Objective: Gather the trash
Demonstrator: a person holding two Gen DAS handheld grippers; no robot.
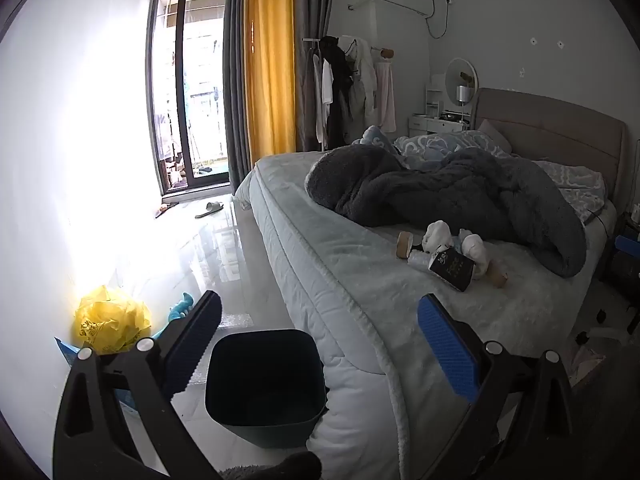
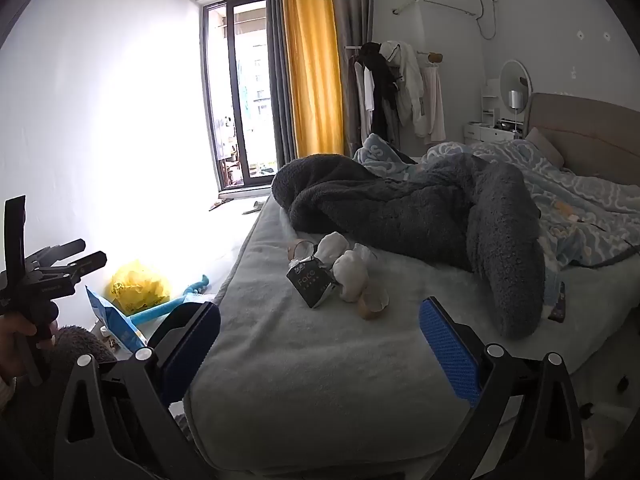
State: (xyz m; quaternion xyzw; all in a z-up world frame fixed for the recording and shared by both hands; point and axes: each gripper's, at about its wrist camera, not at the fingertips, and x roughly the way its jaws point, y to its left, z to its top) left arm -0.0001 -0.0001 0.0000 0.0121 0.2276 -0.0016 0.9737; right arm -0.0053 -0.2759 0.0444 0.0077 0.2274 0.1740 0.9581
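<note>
Two grippers are in play, and both stand spread wide with nothing between their blue pads. The left gripper (image 1: 318, 344) hangs over the near-left corner of the bed (image 1: 360, 280), with one dark bin (image 1: 264, 384) on the floor directly below it, pressed up against the mattress side. The right gripper (image 2: 320, 348) hangs over the near end of the bed (image 2: 300, 360), well short of the trash.

The trash lies in one loose cluster on the pale bed cover, near the middle of the mattress and just in front of the heaped grey blanket (image 2: 420, 216). Counted from the right wrist view: one dark tissue packet (image 2: 312, 284), two crumpled white tissue wads (image 2: 335, 245) (image 2: 352, 276) touching each other, and two cardboard tape cores, one at the far-left side of the cluster (image 2: 299, 248) and one at its near-right side (image 2: 374, 299). The left wrist view also shows one small clear bottle-like item (image 1: 418, 259) beside the packet; what it is cannot be told.

A broad strip of bare cover runs between the near edge of the bed and the cluster, and the left edge of the mattress is free along its length. On the floor to the left lie one yellow plastic bag (image 1: 112, 320), one blue packet (image 2: 112, 320) and one teal toy (image 2: 180, 300); farther off, the shiny floor is open up to one slipper (image 1: 209, 209) by the balcony door.
</note>
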